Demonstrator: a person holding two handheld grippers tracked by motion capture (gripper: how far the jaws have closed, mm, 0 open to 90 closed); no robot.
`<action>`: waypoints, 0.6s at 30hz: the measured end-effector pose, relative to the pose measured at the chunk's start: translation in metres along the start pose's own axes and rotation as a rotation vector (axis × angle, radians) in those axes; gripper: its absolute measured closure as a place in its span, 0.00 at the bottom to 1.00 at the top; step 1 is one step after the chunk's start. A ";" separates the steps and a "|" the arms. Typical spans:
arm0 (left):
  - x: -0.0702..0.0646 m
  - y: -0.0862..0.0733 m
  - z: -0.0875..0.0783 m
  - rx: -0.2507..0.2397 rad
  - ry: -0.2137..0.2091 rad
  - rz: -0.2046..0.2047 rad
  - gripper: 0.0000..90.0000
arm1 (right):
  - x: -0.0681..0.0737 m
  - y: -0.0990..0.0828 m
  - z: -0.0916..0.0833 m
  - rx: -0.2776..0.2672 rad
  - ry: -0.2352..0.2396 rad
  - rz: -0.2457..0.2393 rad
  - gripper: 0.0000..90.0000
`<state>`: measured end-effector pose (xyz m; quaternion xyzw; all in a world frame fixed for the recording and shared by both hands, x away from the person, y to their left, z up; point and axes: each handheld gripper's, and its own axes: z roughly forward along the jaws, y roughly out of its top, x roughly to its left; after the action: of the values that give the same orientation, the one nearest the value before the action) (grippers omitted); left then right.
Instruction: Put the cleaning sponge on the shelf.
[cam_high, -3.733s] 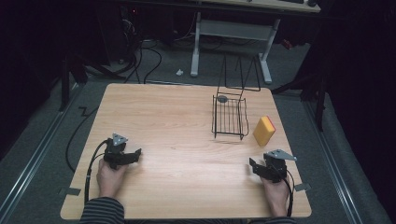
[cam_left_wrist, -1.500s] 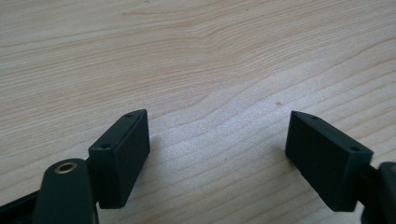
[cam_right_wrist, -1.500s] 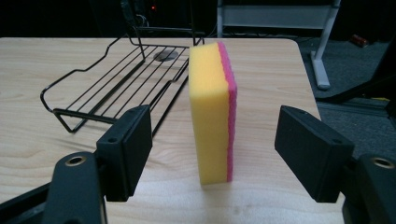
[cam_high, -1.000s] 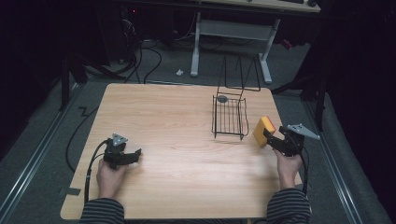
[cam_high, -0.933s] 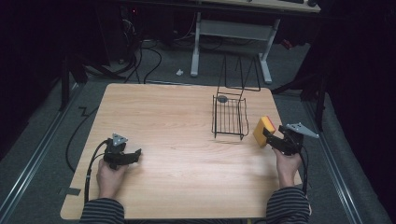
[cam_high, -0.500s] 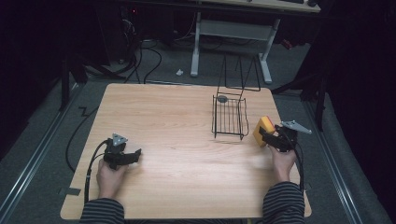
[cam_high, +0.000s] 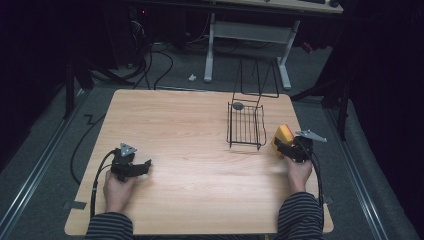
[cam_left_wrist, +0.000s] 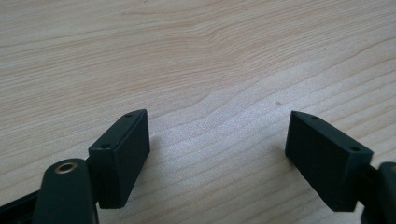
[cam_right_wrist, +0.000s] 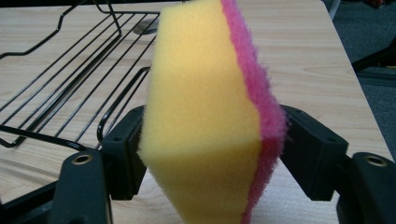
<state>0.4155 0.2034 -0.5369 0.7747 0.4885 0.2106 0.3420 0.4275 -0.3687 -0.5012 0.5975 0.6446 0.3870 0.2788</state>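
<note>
Under dim light, pale wooden table (cam_high: 195, 145)

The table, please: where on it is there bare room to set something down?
The table is bare from its left edge to the wire rack, and along the near side between the left claw and right claw. The right edge is crowded: rack, sponge, right claw.

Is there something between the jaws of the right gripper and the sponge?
No, nothing visible. The sponge stands on edge between the jaws of the right gripper, which have just been closing; both pads meet its sides. The wire rack lies beyond it, to the side.
</note>
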 end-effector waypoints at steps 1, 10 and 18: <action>0.000 0.000 0.000 0.000 0.000 0.000 0.25 | 0.000 -0.001 0.001 0.000 -0.001 0.003 0.35; 0.000 0.000 0.000 0.000 0.000 0.000 0.25 | -0.001 -0.007 0.008 0.028 -0.009 0.007 0.39; 0.000 0.000 0.000 0.000 0.000 0.000 0.25 | 0.001 -0.010 0.013 0.041 -0.007 -0.006 0.46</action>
<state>0.4155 0.2033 -0.5369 0.7747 0.4885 0.2105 0.3419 0.4329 -0.3657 -0.5163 0.6026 0.6532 0.3705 0.2701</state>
